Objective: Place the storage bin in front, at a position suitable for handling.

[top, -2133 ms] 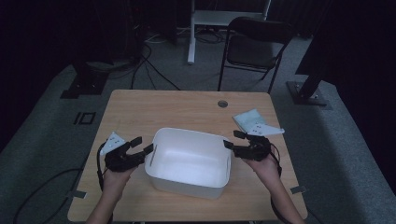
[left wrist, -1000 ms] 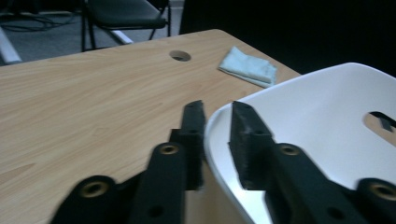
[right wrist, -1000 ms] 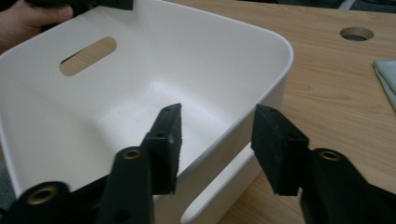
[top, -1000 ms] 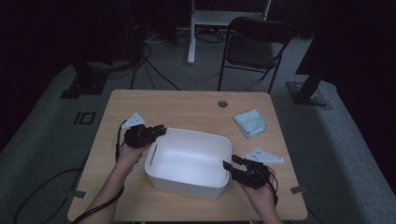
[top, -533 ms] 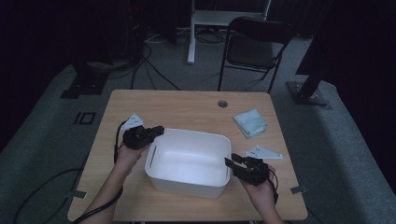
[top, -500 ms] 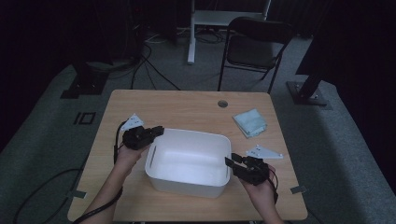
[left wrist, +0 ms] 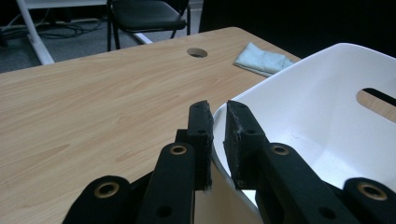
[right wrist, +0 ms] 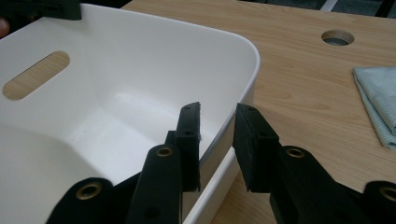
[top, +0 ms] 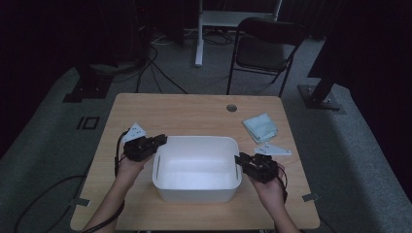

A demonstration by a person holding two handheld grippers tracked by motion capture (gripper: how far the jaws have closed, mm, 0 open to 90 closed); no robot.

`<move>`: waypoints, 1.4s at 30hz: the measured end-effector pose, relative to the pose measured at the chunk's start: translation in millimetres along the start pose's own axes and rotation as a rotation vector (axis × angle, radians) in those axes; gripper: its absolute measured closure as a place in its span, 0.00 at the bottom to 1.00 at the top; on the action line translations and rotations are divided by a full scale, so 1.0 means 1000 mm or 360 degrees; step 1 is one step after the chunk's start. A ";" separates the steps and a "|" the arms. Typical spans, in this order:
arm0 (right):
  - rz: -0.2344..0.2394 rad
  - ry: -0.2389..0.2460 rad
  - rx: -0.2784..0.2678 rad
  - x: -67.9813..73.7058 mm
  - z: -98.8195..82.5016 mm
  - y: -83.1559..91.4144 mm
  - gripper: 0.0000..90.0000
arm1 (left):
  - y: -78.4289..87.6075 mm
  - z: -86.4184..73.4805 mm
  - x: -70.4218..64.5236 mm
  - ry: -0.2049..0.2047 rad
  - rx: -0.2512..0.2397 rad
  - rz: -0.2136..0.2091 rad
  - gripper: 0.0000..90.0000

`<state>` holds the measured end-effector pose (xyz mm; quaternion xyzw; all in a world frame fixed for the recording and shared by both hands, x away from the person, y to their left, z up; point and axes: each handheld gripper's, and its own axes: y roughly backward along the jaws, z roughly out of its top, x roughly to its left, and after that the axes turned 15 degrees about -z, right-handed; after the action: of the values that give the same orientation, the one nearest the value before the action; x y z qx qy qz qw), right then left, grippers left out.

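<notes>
The person's right hand [top: 268, 191] comes in from the near edge of the table [top: 194, 109] and holds the right gripper [top: 241, 162] against the right end wall of the white tub [top: 197, 187]. In the right gripper view, that gripper [right wrist: 215, 122] has one jaw inside the tub [right wrist: 93, 70] and one outside, with the rim running up between them. The jaws have just been closing on the wall; the inner pad lies at it, while a thin gap seems to remain at the outer pad, so a firm pinch cannot be told.

On the other side, the left hand [top: 127, 167] carries the left gripper [top: 158, 141] at the tub's far left corner. In the left gripper view, this gripper [left wrist: 218, 122] stands with its jaws drawn close and the thin white rim [left wrist: 261, 88] caught between the pads: it pinches the edge of the tub.

The tub sits in the middle of the near half of the table, its slotted handle [right wrist: 35, 74] cut through each end wall.

Farther back on the right lies a folded pale blue cloth [top: 260, 127], well apart from the tub, and beyond it a round cable hole [top: 231, 108] in the tabletop. Past the table stands a dark folding chair [top: 267, 46] on the grey floor.
</notes>
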<state>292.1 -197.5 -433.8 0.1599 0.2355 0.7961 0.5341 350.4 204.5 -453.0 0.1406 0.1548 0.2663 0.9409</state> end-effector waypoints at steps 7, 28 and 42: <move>-0.0005 0.0031 -0.0003 -0.005 0.008 -0.012 0.81 | 0.004 -0.004 -0.011 0.0005 0.0000 0.0071 0.89; 0.0178 -0.0055 -0.0045 -0.023 0.019 -0.014 0.64 | 0.009 -0.013 -0.026 0.0074 -0.0025 0.0119 0.72; 0.0060 -0.0052 0.0077 -0.007 -0.005 0.004 0.72 | 0.002 -0.011 -0.034 0.0026 0.0062 0.0201 0.86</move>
<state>289.6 -206.2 -435.9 0.1902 0.2427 0.7973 0.5189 318.0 189.7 -454.5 0.1662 0.1584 0.3233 0.9180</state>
